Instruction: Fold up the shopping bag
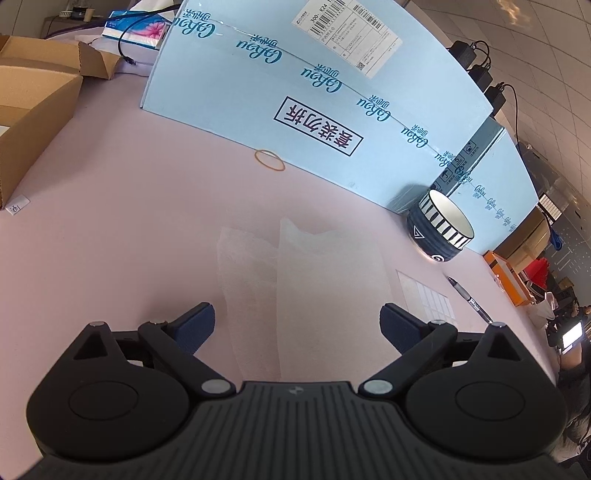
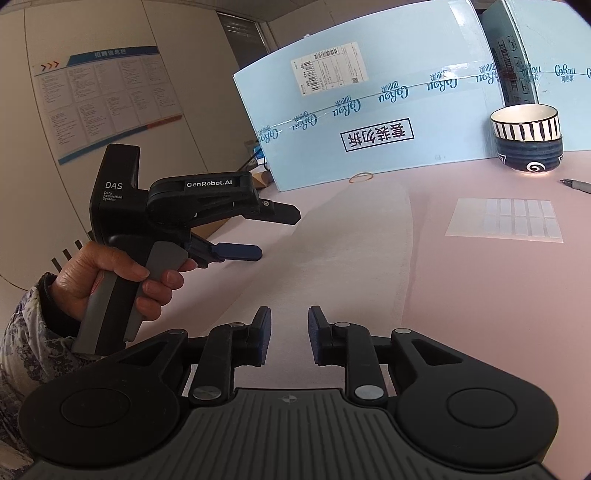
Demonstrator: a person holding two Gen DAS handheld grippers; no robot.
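Left tool (image 1: 297, 319) wide open, right tool (image 2: 290, 332) slightly parted, both empty.

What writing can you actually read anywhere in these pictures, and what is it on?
"GenRobot.AI": left tool.
"DAS Data Acquisition System": same tool's body.
"CoRou", repeated upside down: tape on the blue box.
"套装勿拆", upside down: same box.
"300-K24": shipping label; the rest is too small.
Wall notice board: blurred.
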